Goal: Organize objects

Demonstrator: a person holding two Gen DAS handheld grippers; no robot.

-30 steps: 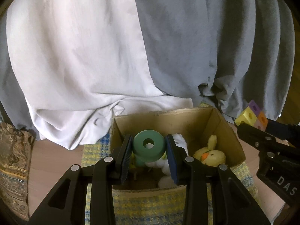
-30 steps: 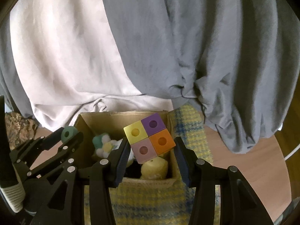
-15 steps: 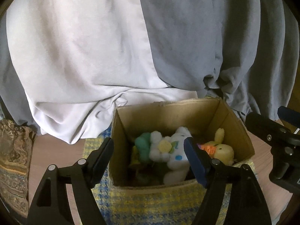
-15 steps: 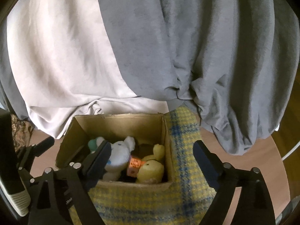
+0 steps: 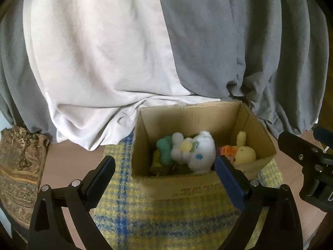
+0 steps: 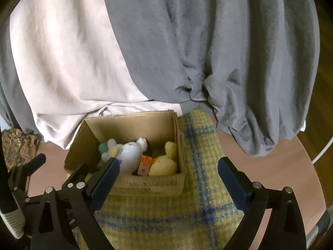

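An open cardboard box point(image 5: 187, 185) stands on a yellow and blue checked cloth point(image 5: 166, 218). Inside lie a white plush toy point(image 5: 199, 152), a yellow plush duck point(image 5: 244, 153), a teal piece point(image 5: 164, 148) and the orange side of a block cube point(image 5: 228, 150). My left gripper point(image 5: 164, 177) is open and empty, in front of the box. My right gripper point(image 6: 168, 177) is open and empty, also in front of the box point(image 6: 149, 184). The white plush point(image 6: 131, 154), the duck point(image 6: 164, 163) and the cube point(image 6: 145, 164) show in the right wrist view.
White and grey draped sheets point(image 5: 145, 52) hang behind the box. A patterned brown cushion point(image 5: 18, 166) lies at the left. The cloth rests on a round wooden table point(image 6: 270, 156). The right gripper's body point(image 5: 308, 166) shows at the right of the left wrist view.
A second ago my left gripper held a green ring and my right gripper a four-colour block cube. Both opened and dropped them into the box, then pulled back from it.
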